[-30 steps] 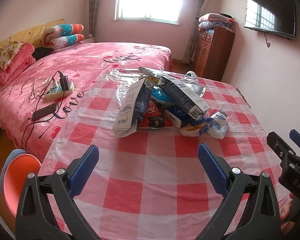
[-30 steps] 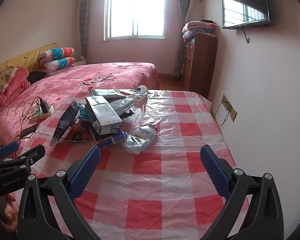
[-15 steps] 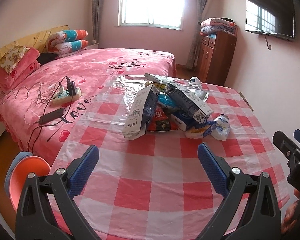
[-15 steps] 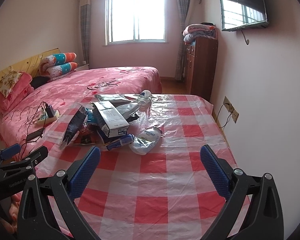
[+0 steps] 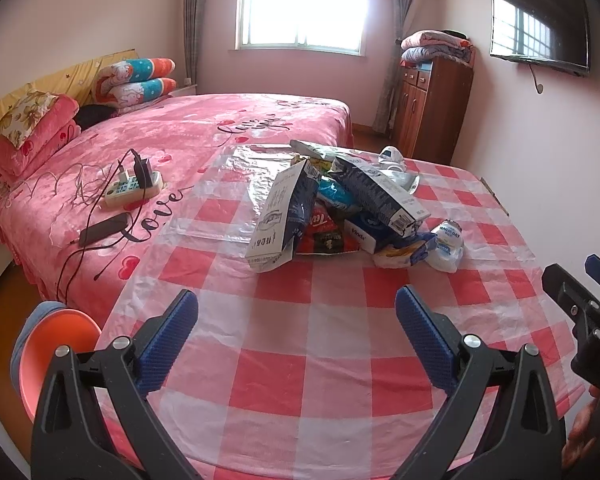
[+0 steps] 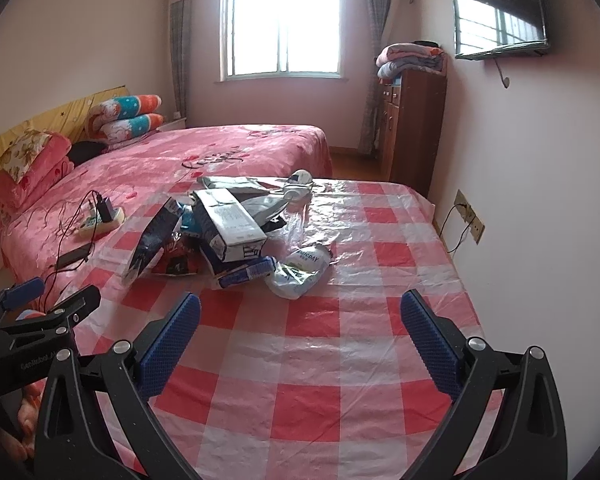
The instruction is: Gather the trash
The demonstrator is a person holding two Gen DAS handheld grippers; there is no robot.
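A heap of trash (image 5: 340, 216) lies in the middle of a table with a red-and-white checked cloth (image 5: 300, 360): a standing dark bag (image 5: 284, 216), a tilted carton (image 5: 376, 192), a red wrapper (image 5: 324, 236) and a crumpled white plastic pack (image 5: 448, 244). The right wrist view shows the same heap (image 6: 228, 232) and the white pack (image 6: 300, 272). My left gripper (image 5: 296, 320) hangs open over the near part of the table, well short of the heap. My right gripper (image 6: 300, 328) is open too, nothing between its fingers.
A pink bed (image 5: 160, 152) adjoins the table on the left, carrying a power strip (image 5: 134, 188), cables and a phone (image 5: 104, 230). An orange basin (image 5: 56, 348) sits low at the left. A wooden cabinet (image 5: 432, 108) and wall-mounted TV (image 5: 540, 20) are on the right.
Both grippers have pulled back and risen a little, so the heap looks smaller and farther. Both have stayed open; nothing on the table has moved.
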